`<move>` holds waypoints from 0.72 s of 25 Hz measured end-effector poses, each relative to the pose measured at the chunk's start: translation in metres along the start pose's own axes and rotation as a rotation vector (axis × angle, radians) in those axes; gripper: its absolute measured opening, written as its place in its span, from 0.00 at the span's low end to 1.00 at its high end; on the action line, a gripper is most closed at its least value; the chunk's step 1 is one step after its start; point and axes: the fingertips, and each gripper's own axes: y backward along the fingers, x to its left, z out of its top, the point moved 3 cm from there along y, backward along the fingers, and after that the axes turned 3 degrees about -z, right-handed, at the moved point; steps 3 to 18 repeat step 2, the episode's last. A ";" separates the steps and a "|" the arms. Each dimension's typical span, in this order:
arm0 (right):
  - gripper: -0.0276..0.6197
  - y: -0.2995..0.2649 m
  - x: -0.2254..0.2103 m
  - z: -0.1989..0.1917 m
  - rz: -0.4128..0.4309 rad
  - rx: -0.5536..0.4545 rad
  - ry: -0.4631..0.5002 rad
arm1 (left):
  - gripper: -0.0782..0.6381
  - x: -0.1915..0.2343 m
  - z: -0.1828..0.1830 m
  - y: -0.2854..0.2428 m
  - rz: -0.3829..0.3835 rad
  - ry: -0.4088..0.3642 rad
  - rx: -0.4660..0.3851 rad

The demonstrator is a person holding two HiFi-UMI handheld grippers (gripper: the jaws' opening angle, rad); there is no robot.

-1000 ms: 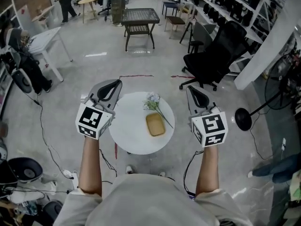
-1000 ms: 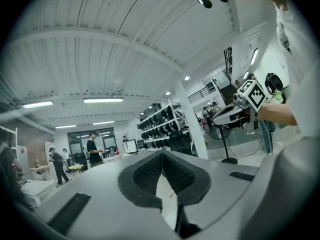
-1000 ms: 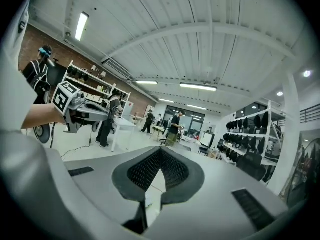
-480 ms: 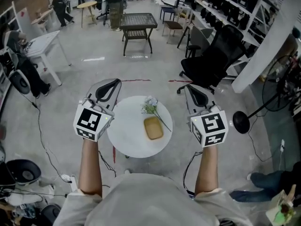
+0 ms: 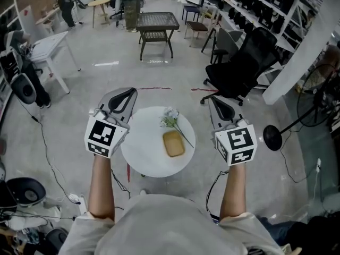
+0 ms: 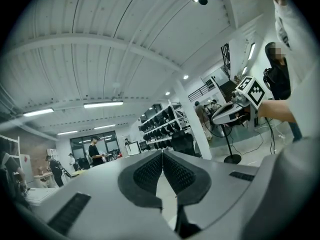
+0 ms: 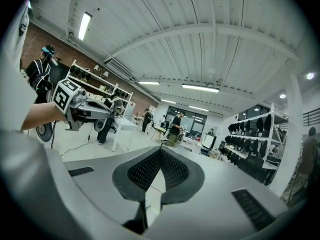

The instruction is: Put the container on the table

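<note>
A tan rectangular container (image 5: 173,143) lies flat on the small round white table (image 5: 146,150), just below a sprig of pale flowers (image 5: 171,118). My left gripper (image 5: 126,93) hovers off the table's left rim and my right gripper (image 5: 217,101) off its right rim, both above the floor and apart from the container. Each one is shut with nothing in it: the ribbed pads meet in the left gripper view (image 6: 162,157) and in the right gripper view (image 7: 160,152). Both point out level across the room, so neither gripper view shows the container.
A black office chair (image 5: 241,62) stands at the back right and a dark mesh-top table (image 5: 157,21) straight behind. A white table (image 5: 49,44) is at the far left, a fan base (image 5: 273,135) on the right. Cables trail on the floor at lower left.
The grippers and the container keep their places. The head view has shifted slightly, and people in the background have moved.
</note>
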 end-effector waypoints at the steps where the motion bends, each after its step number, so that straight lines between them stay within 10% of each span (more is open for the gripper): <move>1: 0.06 -0.002 0.000 -0.001 0.001 0.002 0.000 | 0.14 0.001 -0.001 -0.001 -0.001 0.000 0.001; 18: 0.06 -0.003 0.001 -0.001 0.002 0.004 0.000 | 0.14 0.001 -0.002 -0.001 -0.002 0.000 0.001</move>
